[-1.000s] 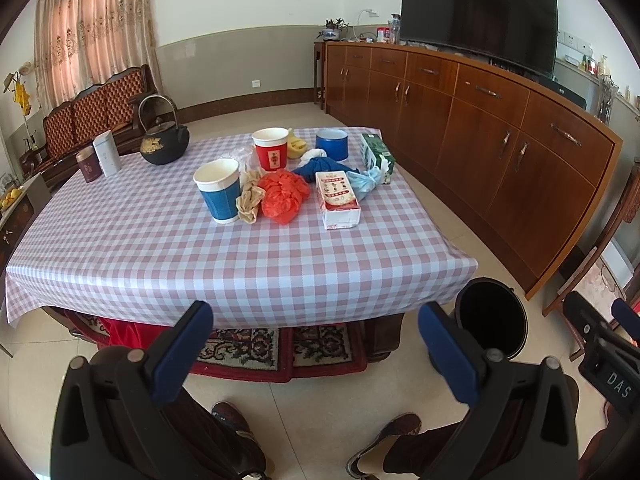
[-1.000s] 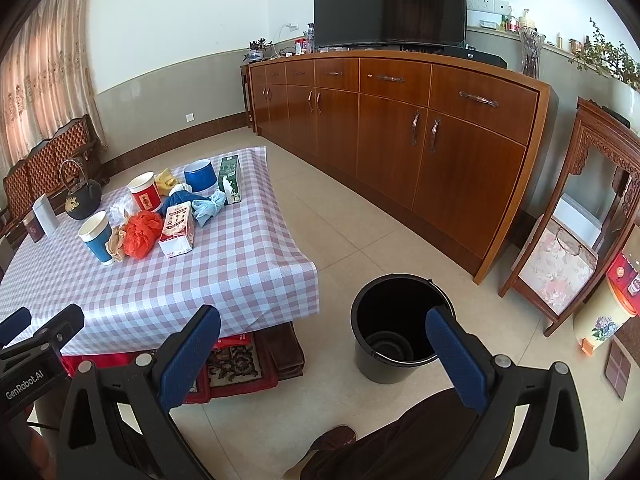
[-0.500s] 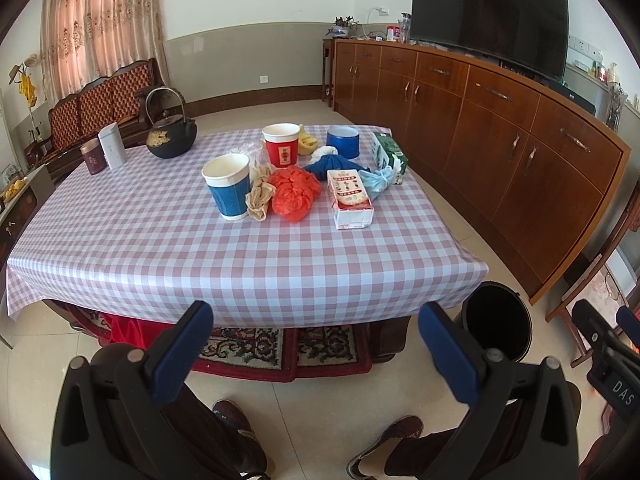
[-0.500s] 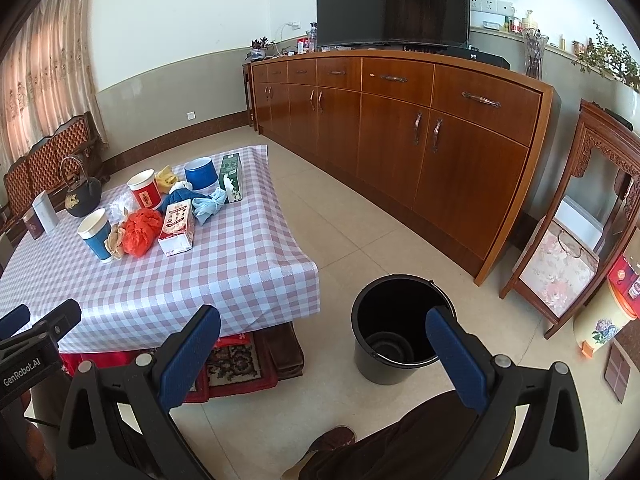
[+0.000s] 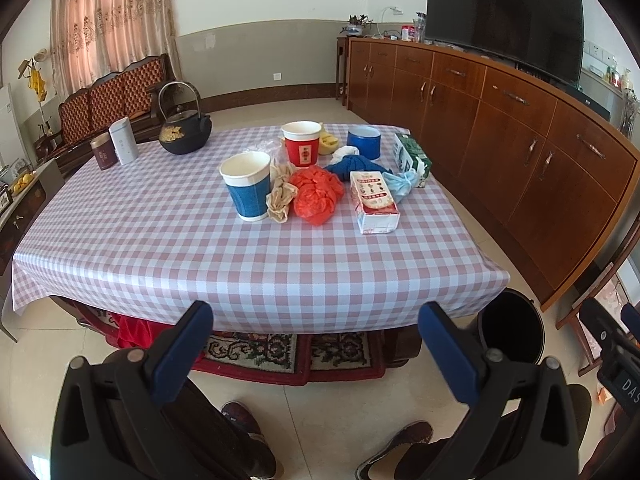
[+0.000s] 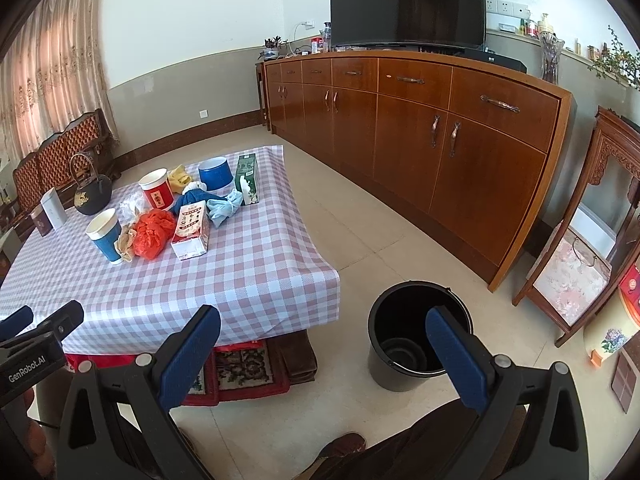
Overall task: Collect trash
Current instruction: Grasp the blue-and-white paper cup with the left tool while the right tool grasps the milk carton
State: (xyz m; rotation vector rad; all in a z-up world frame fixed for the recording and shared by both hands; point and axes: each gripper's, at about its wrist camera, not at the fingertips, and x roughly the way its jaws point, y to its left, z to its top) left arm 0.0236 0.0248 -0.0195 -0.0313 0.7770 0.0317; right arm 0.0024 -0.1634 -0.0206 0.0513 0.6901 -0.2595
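Observation:
Trash lies in a cluster on the checked tablecloth [image 5: 168, 248]: a blue paper cup [image 5: 245, 185], a red paper cup [image 5: 301, 143], a crumpled red bag [image 5: 316, 196], a beige wad [image 5: 281, 197], a white-and-red carton [image 5: 373, 201], a blue cloth [image 5: 358, 165], a light blue wad [image 5: 400, 185], a blue tub [image 5: 363, 142] and a green box [image 5: 412, 157]. A black bucket [image 6: 418, 332] stands on the floor right of the table. My left gripper [image 5: 316, 344] is open and empty, in front of the table's near edge. My right gripper [image 6: 322, 350] is open and empty, left of the bucket.
A black teapot [image 5: 184, 130] and two tins [image 5: 118, 148] stand at the table's far left. A long wooden sideboard [image 6: 420, 132] with a TV [image 6: 406, 2] runs along the right wall. A bench [image 5: 112, 96] stands behind the table. A rug [image 5: 280, 356] lies under the table.
Both grippers have moved slightly toward the table; the table and trash look a little closer. Both stay open and empty.

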